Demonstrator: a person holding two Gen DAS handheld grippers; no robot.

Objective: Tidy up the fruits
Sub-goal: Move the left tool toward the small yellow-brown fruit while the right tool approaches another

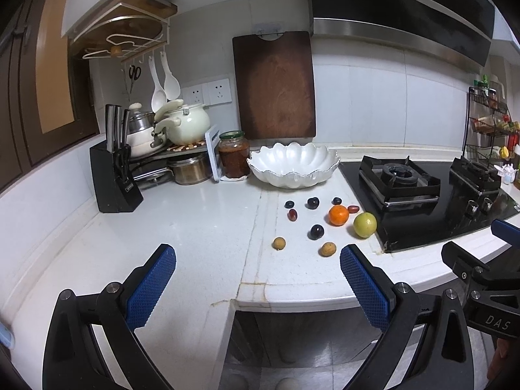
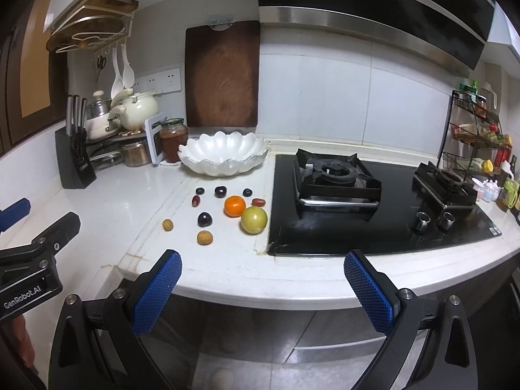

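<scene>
Left wrist view: I hold my left gripper [image 1: 258, 269] spread wide and empty, back from the counter's front edge, so that the whole spread of fruit stays in sight. From left to right, a small tan fruit [image 1: 279, 243] lies at about 12 o'clock from the gap between my fingers, a dark plum [image 1: 316, 231] and a second tan fruit [image 1: 327, 249] sit further toward 1 o'clock, then an orange [image 1: 338, 214] and a green citrus [image 1: 365, 224] just beside the stove [image 1: 422, 214]. The white scalloped bowl [image 1: 292, 169] stands empty beyond them at 12 o'clock, presumably the place they belong. My right gripper [image 2: 263, 274] is likewise spread and empty, waiting short of the counter; nothing is picked up yet.
</scene>
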